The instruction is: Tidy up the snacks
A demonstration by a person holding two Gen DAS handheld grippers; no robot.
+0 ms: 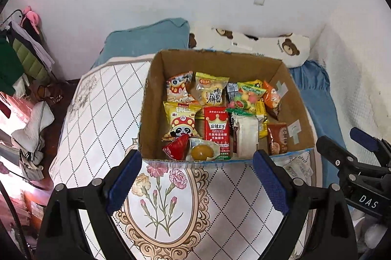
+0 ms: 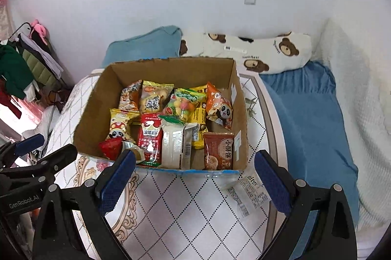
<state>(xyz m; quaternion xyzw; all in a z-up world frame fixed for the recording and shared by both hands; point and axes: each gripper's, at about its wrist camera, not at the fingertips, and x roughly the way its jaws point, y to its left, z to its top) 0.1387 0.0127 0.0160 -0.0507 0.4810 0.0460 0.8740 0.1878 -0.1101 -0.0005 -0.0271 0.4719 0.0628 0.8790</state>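
Left wrist view shows the left gripper [image 1: 198,177] low in the frame, its blue-padded fingers [image 1: 124,179] spread wide and empty over the patterned counter [image 1: 97,113], just short of the cardboard box [image 1: 244,62] of snacks [image 1: 217,130] at centre. Right wrist view shows the right gripper [image 2: 195,177] likewise spread and empty, a clear wrapper [image 2: 246,194] lying between its fingers.

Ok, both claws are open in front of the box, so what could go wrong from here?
1. One clear packet lies flat on the table outside the cardboard box, just left of the right claw; it is thin and may slip from a pinch.
2. The box is already crowded, so a dropped packet may land on top.
3. The left claw is close beside the right; they could collide.
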